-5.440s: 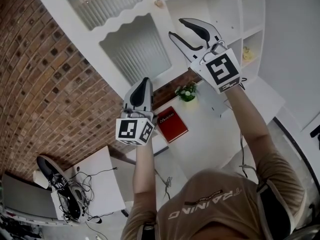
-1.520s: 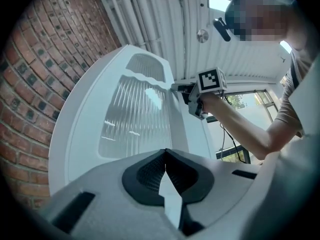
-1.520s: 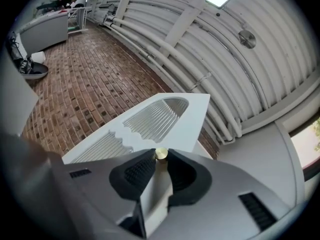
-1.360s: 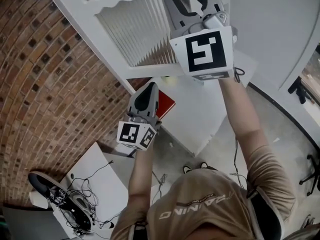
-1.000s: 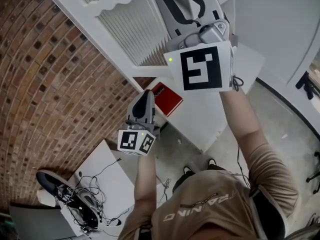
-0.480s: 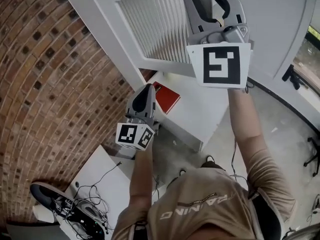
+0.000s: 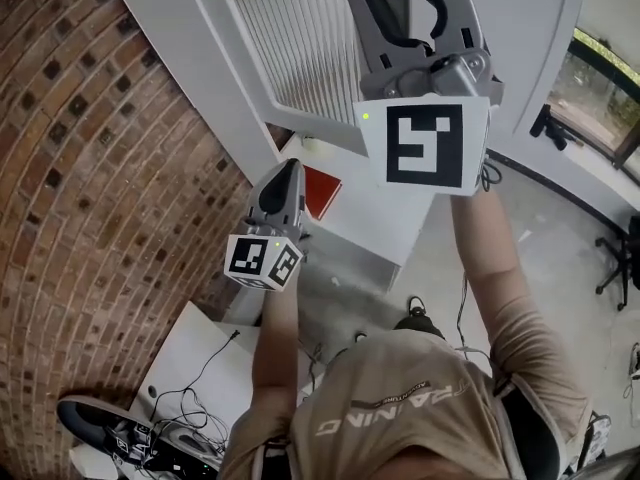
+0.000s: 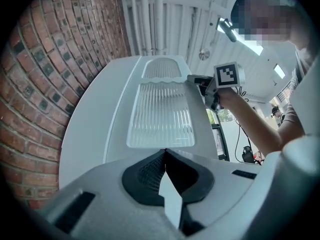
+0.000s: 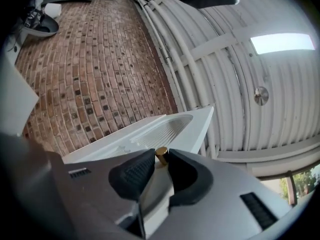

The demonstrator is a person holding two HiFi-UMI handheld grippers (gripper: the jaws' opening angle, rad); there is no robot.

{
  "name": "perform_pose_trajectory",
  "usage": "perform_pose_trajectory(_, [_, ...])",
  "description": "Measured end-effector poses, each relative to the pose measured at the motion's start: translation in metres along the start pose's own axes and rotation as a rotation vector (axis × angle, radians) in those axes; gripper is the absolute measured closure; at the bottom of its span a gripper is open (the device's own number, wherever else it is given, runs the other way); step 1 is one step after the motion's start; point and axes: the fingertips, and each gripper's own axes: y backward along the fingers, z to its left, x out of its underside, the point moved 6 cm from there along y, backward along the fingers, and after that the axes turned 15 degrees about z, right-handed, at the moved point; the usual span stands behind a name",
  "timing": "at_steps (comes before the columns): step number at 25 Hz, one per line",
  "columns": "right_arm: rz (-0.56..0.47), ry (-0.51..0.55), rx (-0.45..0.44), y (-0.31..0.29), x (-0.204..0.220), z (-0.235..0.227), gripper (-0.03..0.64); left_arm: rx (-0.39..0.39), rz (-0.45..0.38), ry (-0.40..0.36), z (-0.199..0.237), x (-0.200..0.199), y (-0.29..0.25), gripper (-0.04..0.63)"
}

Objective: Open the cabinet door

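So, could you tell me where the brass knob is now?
At the right gripper view's centre, the brass knob sits clamped in the right gripper, on the cabinet door beside its ribbed panel.

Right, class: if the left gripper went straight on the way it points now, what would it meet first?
Probably the white cabinet door, near the lower edge of its ribbed glass panel. The left gripper points straight at it; nothing shows between, though depth is unclear.
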Motion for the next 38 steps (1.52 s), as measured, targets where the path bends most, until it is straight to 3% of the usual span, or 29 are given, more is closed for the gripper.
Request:
perform_pose_trajectory(8, [-0.020,-0.063,-0.039,0.003,-0.010,0.005,0.541,0.025,-0.017,0.002,0.008,-0.001,0.013,0.586])
perform_pose_trajectory(14, [-0.075,-0.242,-0.145,0.020,0.002,0.003,0.562,0.041,-0.003,0.005,0.000,0.010,0.012,0.586])
perform_pose_trajectory(22, [-0.052,-0.212,-0.084,0.041,0.020,0.006,0.603,0.061,0.045,0.051,-0.007,0.031,0.006,0.588])
perform_pose_trajectory(32, [0.022,-0.297,-0.137,0.060,0.096,-0.003,0.603,0.070,0.118,0.076,-0.045,0.059,-0.022,0.586])
perform_pose_trajectory(38, [0.081,-0.353,-0.257,0.059,0.163,-0.018,0.603,0.005,0.148,0.080,-0.079,0.061,-0.046,0.587])
